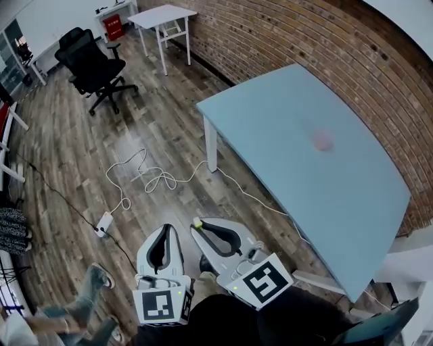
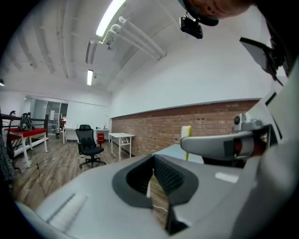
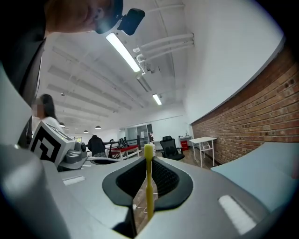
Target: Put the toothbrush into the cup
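A small pink cup (image 1: 323, 140) stands on the light blue table (image 1: 284, 128), toward its far side by the brick wall. Both grippers hang low over the wooden floor, left of and short of the table. My right gripper (image 1: 197, 224) (image 3: 149, 161) is shut on a yellow toothbrush (image 3: 149, 186), which stands upright between the jaws with its head (image 1: 197, 221) poking past the tips. That toothbrush head (image 2: 186, 135) also shows in the left gripper view. My left gripper (image 1: 166, 228) (image 2: 153, 159) is shut with nothing in it, just left of the right one.
A black office chair (image 1: 95, 67) and a white side table (image 1: 164, 17) stand farther back. A white cable with a power strip (image 1: 103, 223) trails across the floor. A person's legs (image 1: 84, 307) are at the lower left. A brick wall (image 1: 284, 34) runs behind the table.
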Tool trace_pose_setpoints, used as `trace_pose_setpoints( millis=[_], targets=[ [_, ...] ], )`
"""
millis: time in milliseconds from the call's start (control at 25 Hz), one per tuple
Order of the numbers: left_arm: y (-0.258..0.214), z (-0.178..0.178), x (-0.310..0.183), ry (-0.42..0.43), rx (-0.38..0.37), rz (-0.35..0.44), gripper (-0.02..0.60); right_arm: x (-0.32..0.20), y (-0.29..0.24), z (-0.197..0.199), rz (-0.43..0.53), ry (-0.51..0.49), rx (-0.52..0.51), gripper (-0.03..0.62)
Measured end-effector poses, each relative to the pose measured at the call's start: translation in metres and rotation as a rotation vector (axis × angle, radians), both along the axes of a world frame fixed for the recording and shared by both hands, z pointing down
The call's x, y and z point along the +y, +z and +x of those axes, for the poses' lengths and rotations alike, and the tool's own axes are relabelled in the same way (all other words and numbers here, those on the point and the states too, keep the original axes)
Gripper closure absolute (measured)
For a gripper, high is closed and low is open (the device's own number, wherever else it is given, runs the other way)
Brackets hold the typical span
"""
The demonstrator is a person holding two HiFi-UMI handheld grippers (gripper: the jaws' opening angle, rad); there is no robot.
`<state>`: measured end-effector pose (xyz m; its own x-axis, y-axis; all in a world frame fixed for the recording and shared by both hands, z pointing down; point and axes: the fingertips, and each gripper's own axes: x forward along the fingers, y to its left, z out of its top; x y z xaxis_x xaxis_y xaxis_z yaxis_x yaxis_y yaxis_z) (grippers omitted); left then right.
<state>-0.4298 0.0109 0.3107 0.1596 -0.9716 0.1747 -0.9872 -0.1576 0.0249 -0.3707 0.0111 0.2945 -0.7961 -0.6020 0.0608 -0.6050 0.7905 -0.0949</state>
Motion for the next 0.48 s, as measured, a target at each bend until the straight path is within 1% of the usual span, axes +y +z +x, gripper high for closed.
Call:
trace_pose_setpoints(
  millis=[280,400,480],
  targets=[
    [-0.001,-0.018,-0.058,0.088,0.023,0.024,0.572,-0.053,-0.007,-0.022,0.019,0.064,0.024,0.557],
    [-0.001,-0.021,-0.079,0.115,0.034,0.018,0.572,-0.07,-0.008,-0.023,0.026,0.112,0.023,0.557],
    [0.003,-0.017,-0.093,0.146,0.041,0.012,0.572,-0.081,-0.005,-0.019,0.026,0.142,0.031,0.557]
  ],
)
